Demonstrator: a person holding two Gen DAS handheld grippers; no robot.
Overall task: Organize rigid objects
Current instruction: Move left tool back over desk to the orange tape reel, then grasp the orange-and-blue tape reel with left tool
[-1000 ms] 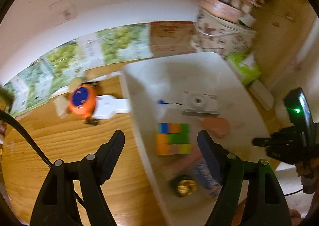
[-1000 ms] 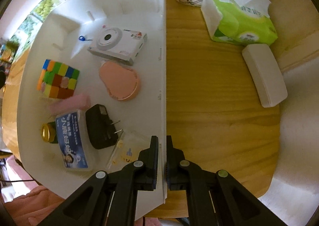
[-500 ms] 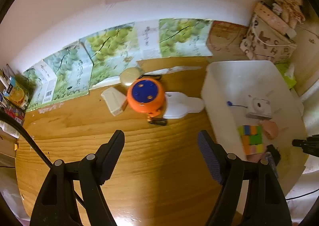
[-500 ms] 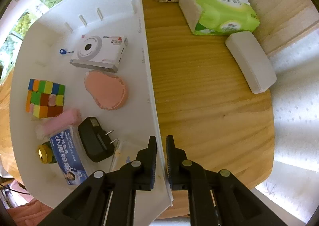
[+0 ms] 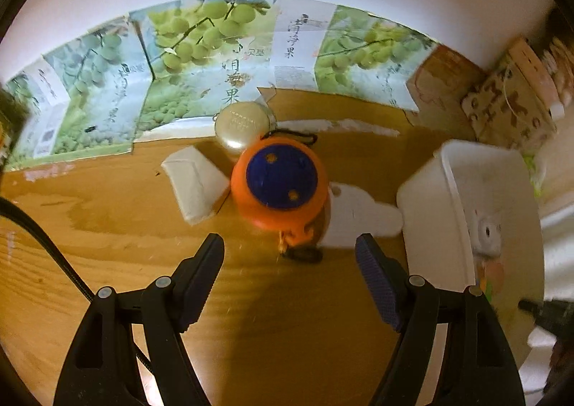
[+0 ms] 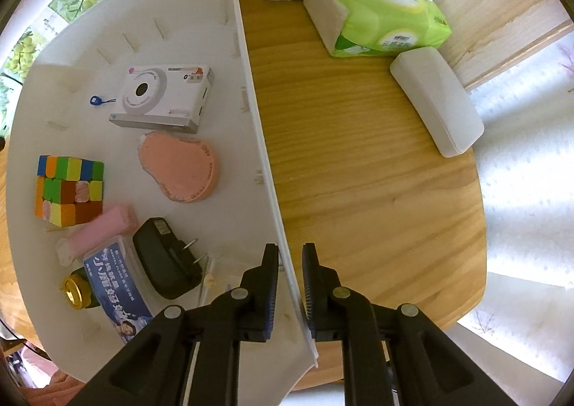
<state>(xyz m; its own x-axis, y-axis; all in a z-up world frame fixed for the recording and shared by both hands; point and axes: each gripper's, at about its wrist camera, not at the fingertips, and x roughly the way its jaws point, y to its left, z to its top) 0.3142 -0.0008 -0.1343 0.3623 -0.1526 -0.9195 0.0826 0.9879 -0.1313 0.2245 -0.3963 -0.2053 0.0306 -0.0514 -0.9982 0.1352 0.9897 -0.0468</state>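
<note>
Wooden table (image 6: 358,190) w/ grape-print cartons along the wall behind. On it we count 1 white bin (image 6: 247,90) holding 1 white camera (image 6: 165,97), 1 scrambled cube (image 6: 70,190), 1 pink heart-shaped case (image 6: 179,169), 1 black charger (image 6: 161,255). Left gripper (image 5: 290,255) spread wide, nothing in it, above the orange-blue reel (image 5: 280,183) on the table left of the bin. Right gripper (image 6: 290,262) straddles the bin's wall; jaws have just been opening, pads off it.

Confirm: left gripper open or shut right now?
Open. The left gripper has its jaws wide apart, with nothing held between them.
</note>
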